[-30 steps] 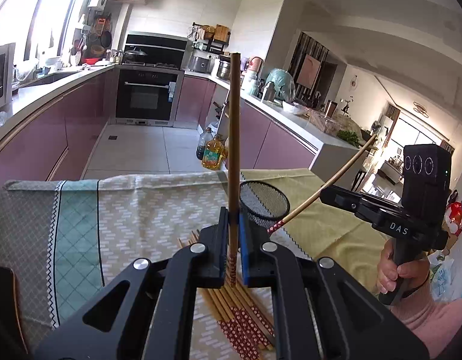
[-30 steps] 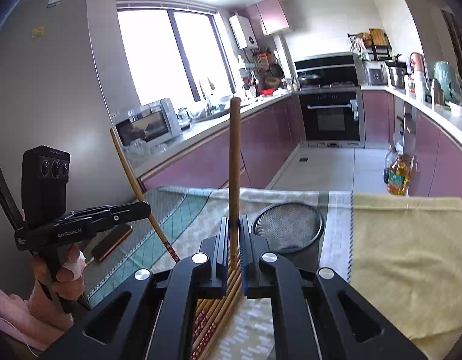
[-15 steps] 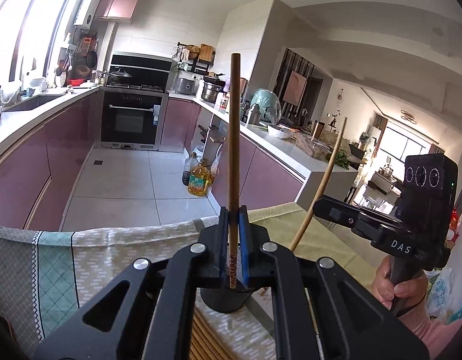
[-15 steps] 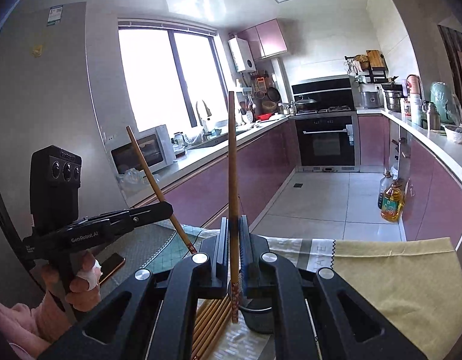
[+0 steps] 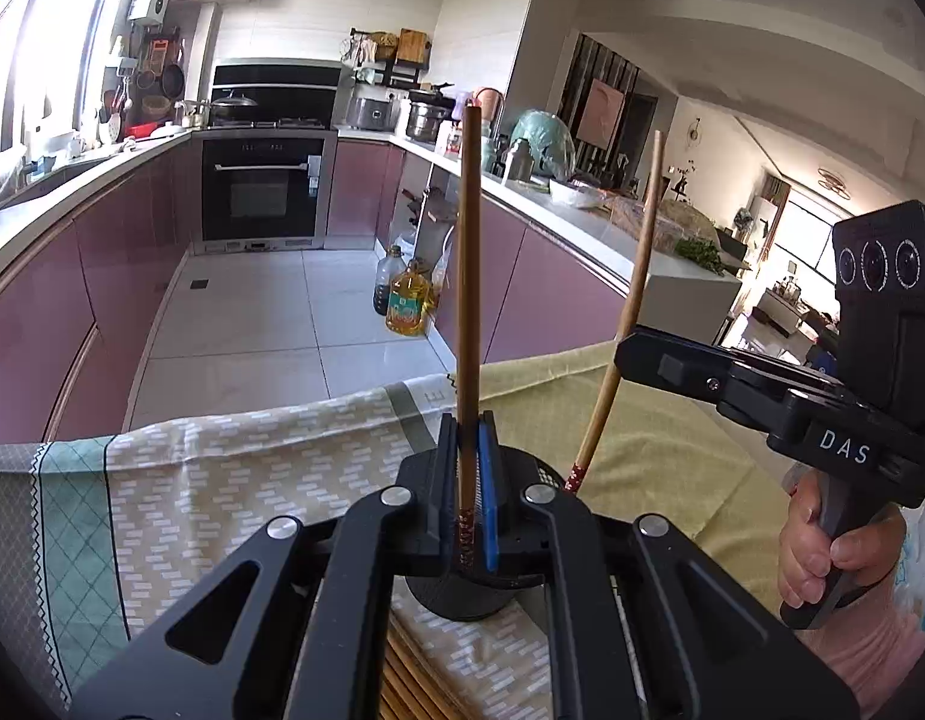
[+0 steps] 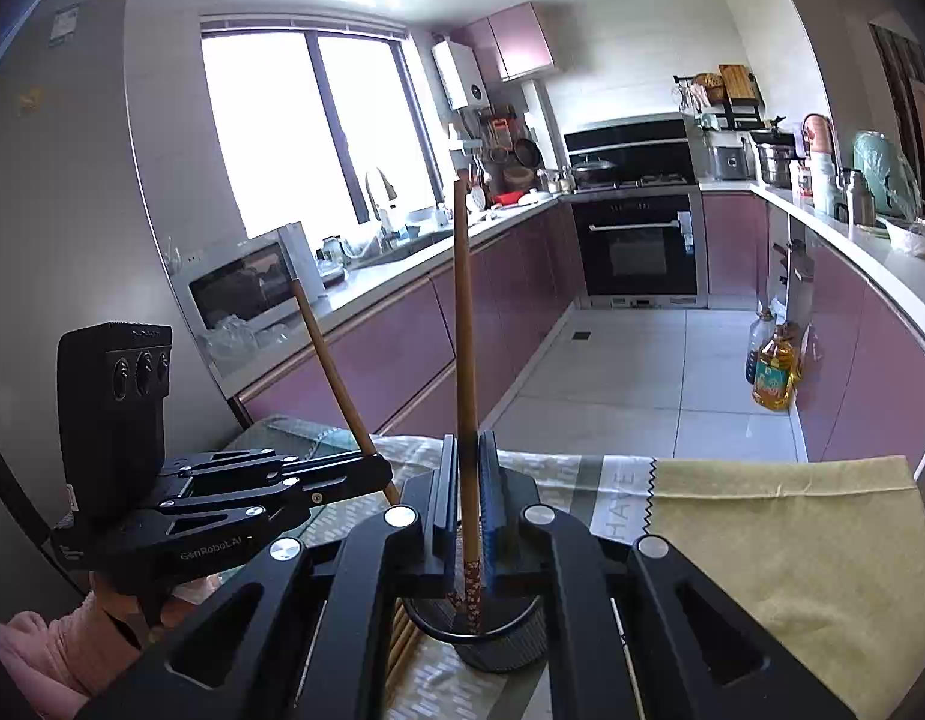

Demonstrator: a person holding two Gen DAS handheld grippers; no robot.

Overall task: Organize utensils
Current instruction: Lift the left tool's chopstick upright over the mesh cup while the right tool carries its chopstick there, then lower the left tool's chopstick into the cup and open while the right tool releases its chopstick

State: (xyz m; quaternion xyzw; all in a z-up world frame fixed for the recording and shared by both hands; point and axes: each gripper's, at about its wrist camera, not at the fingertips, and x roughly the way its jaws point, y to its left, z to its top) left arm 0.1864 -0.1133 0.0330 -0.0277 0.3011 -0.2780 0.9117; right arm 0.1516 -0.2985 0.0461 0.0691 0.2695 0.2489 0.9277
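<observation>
Both chopsticks poised over the holder

My left gripper [image 5: 467, 498] clamps one chopstick [image 5: 467, 276], my right gripper [image 6: 467, 516] another [image 6: 464, 372]; the mesh holder [image 6: 480, 636] sits just beneath at twelve o'clock (spares [image 5: 414, 678] nearer me), so next I lower and release.

Pretty clearly a home kitchen: glossy mauve cabinets [image 6: 402, 348] along both sides, black built-in oven [image 6: 636, 246] at the far end, silver microwave [image 6: 246, 288] left, near the window.
</observation>
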